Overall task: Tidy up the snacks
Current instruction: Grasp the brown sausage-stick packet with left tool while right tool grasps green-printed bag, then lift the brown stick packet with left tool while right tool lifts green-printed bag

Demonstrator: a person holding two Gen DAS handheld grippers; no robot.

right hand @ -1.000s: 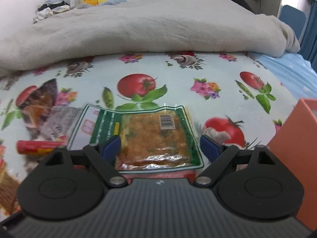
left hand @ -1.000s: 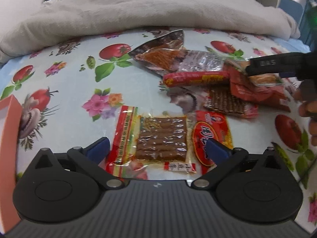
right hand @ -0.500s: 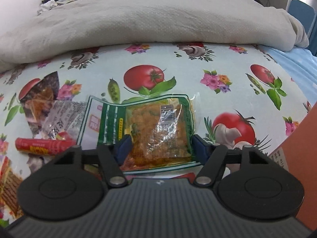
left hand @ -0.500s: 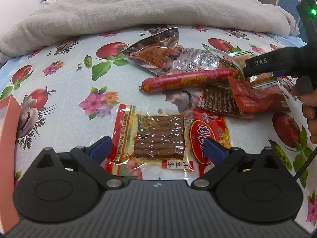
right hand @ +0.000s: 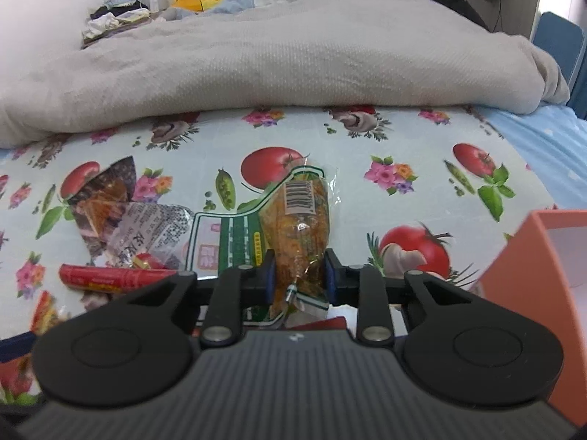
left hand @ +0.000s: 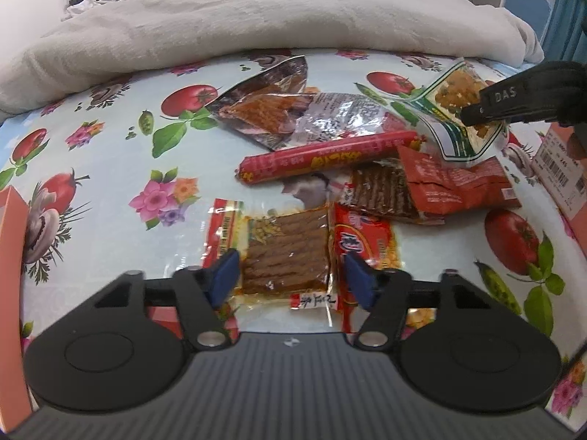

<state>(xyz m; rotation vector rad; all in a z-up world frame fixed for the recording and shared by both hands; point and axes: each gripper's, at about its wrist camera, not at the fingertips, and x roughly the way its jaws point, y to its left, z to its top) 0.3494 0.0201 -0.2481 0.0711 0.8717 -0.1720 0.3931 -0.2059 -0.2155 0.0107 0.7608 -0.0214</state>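
While right gripper (right hand: 298, 275) pinches green packet (right hand: 299, 220), lifted

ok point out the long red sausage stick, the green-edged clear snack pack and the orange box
long red sausage stick (left hand: 326, 157), left wrist view, mid-length
green-edged clear snack pack (right hand: 301, 227), right wrist view, clear middle
orange box (right hand: 528, 293), right wrist view, side wall

A home bedroom: rumpled grey blanket (right hand: 279, 58) on a bed, loose clothes (right hand: 113, 11) heaped behind. In front, a cloth (left hand: 110, 168) printed with tomatoes and flowers, strewn with snack packets (left hand: 293, 117).
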